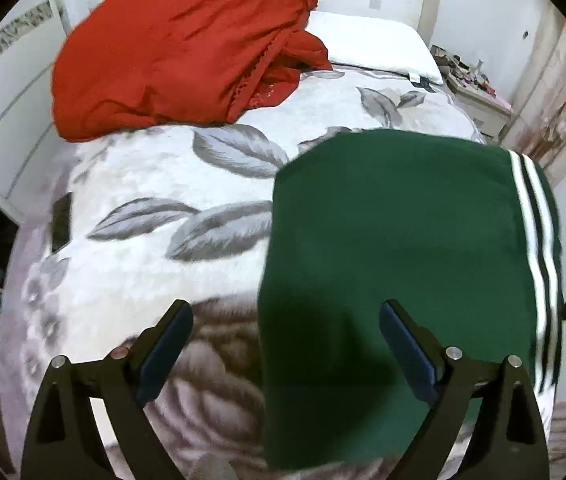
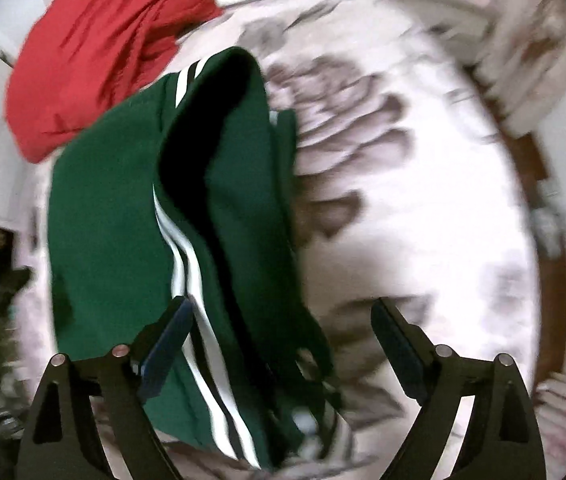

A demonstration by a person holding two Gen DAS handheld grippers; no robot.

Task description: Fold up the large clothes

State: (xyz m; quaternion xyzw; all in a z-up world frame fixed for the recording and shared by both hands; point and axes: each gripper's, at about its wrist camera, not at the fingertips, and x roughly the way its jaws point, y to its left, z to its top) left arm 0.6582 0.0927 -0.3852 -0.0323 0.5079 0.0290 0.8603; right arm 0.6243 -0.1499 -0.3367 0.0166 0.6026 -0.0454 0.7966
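A dark green garment with white side stripes (image 1: 395,248) lies flat on the bed, folded into a rough rectangle. My left gripper (image 1: 285,316) is open and empty above its near left edge. In the blurred right wrist view the green garment (image 2: 123,208) has a flap (image 2: 239,168) folded up along the striped side. My right gripper (image 2: 281,312) is open above the striped edge, with nothing between the fingers.
A crumpled red garment (image 1: 179,48) lies at the head of the bed (image 1: 131,184), which has a white blanket with grey leaves. A white pillow (image 1: 371,44) sits by the headboard. A cluttered nightstand (image 1: 479,92) stands at the right. A dark phone (image 1: 61,222) lies near the bed's left edge.
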